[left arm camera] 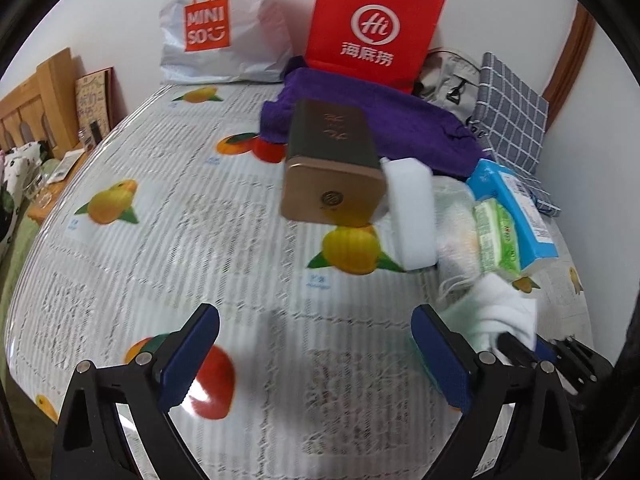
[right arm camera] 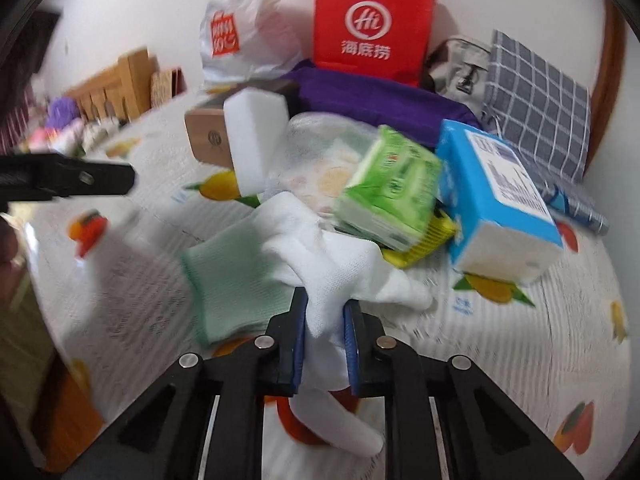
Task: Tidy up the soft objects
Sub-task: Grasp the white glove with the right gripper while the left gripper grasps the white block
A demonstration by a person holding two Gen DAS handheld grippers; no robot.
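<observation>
My right gripper (right arm camera: 325,314) is shut on a white glove with a mint-green cuff (right arm camera: 320,264), held just above the table; the glove also shows at the right of the left wrist view (left arm camera: 500,308). My left gripper (left arm camera: 316,324) is open and empty over the fruit-print tablecloth (left arm camera: 160,208). Beyond lie a white sponge block (left arm camera: 412,212), a green tissue pack (right arm camera: 388,188), a blue tissue box (right arm camera: 496,196), a clear plastic bag (right arm camera: 316,152) and a purple towel (left arm camera: 380,120).
A gold-brown tin box (left arm camera: 332,168) stands beside the sponge. A white Miniso bag (left arm camera: 224,24), a red paper bag (left arm camera: 372,24), a grey backpack (left arm camera: 452,76) and a checked cushion (left arm camera: 512,112) line the wall. A wooden bench (left arm camera: 40,96) stands left.
</observation>
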